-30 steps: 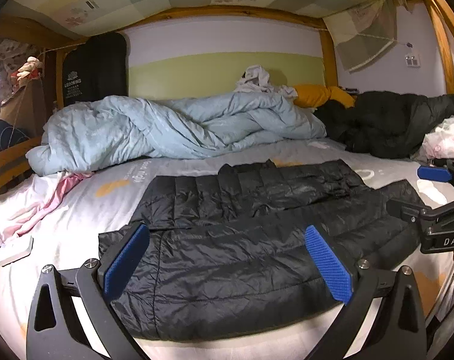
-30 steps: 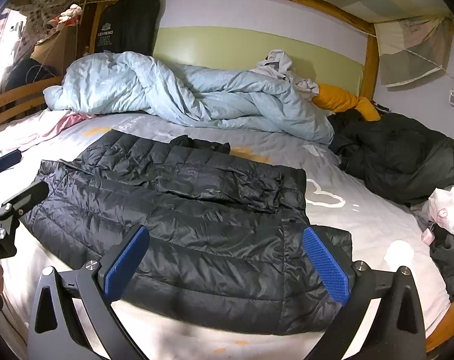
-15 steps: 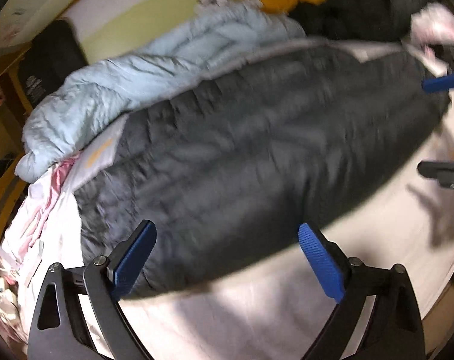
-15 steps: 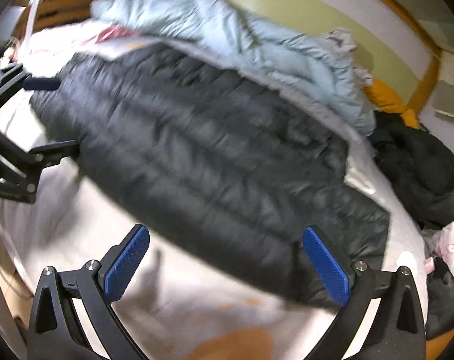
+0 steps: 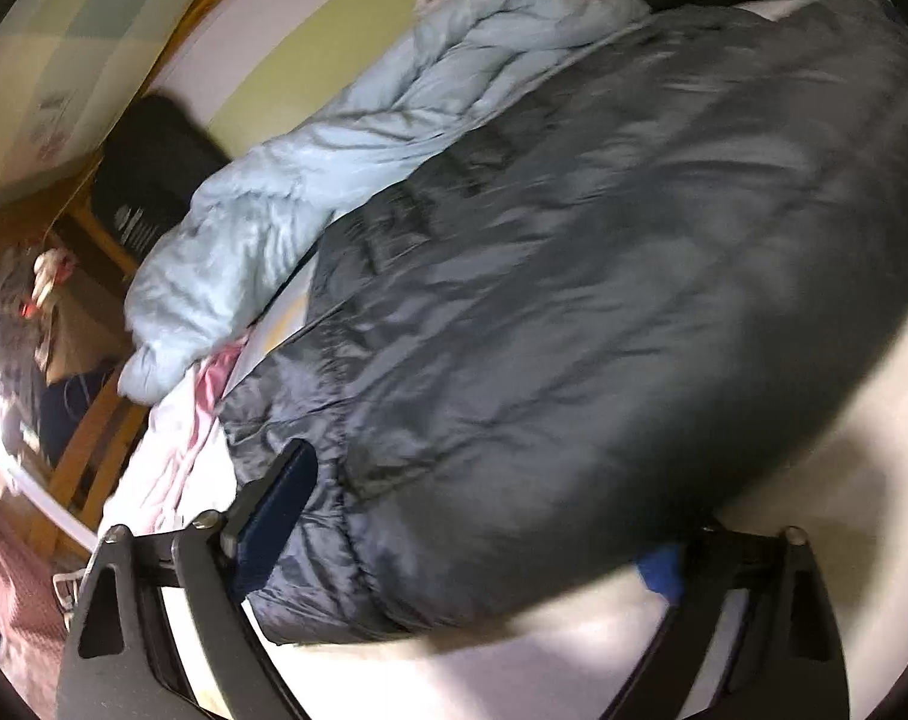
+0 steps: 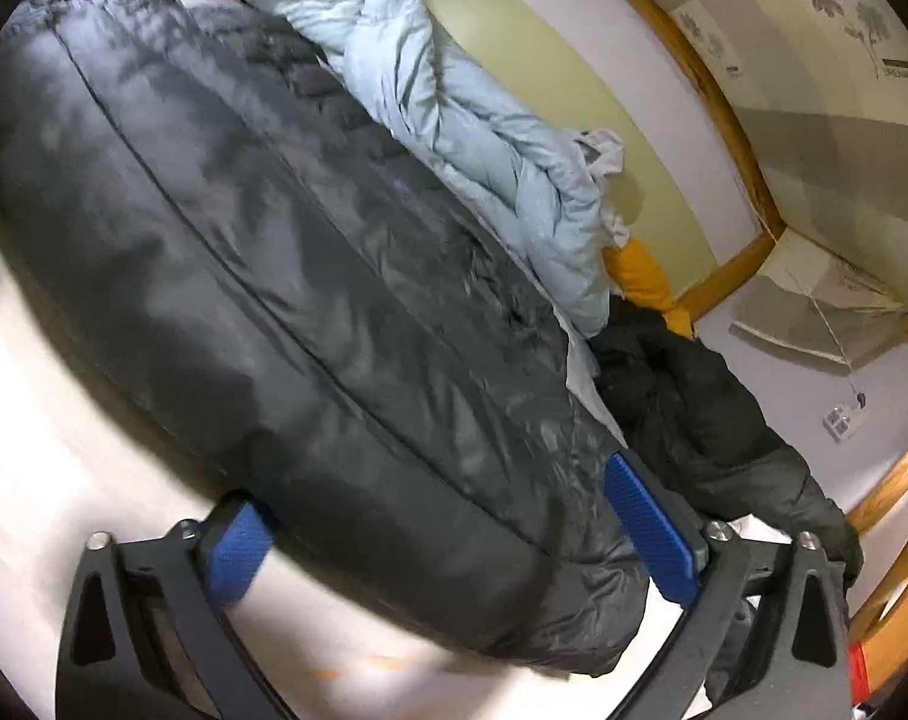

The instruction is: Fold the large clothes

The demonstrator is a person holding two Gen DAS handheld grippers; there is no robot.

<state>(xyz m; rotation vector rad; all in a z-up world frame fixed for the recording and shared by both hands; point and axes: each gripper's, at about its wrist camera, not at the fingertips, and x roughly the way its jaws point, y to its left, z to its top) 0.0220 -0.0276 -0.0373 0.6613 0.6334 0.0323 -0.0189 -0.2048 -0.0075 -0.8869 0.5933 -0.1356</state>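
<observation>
A black quilted puffer jacket (image 5: 574, 300) lies spread flat on the pale bed sheet (image 5: 814, 480). My left gripper (image 5: 472, 540) is low at the jacket's near left corner. Its jaws are closing with the hem between them; one blue pad (image 5: 273, 516) lies along the fabric, and the other (image 5: 664, 564) is half hidden under the edge. In the right wrist view the jacket (image 6: 273, 276) fills the frame. My right gripper (image 6: 447, 540) straddles its near right corner. Its jaws are closing too, with hem between the pads (image 6: 652, 528), which are not seen pressing on it.
A rumpled light blue duvet (image 5: 333, 150) lies behind the jacket along the wall. A dark coat (image 6: 694, 408) and an orange pillow (image 6: 640, 276) sit at the right end. Pink cloth (image 5: 207, 378) and a wooden bed rail (image 5: 87, 450) are at the left.
Both grippers have dropped toward the jacket and rolled. The near hem, earlier ahead of the fingers, now sits between them. Both pairs of jaws have narrowed.
</observation>
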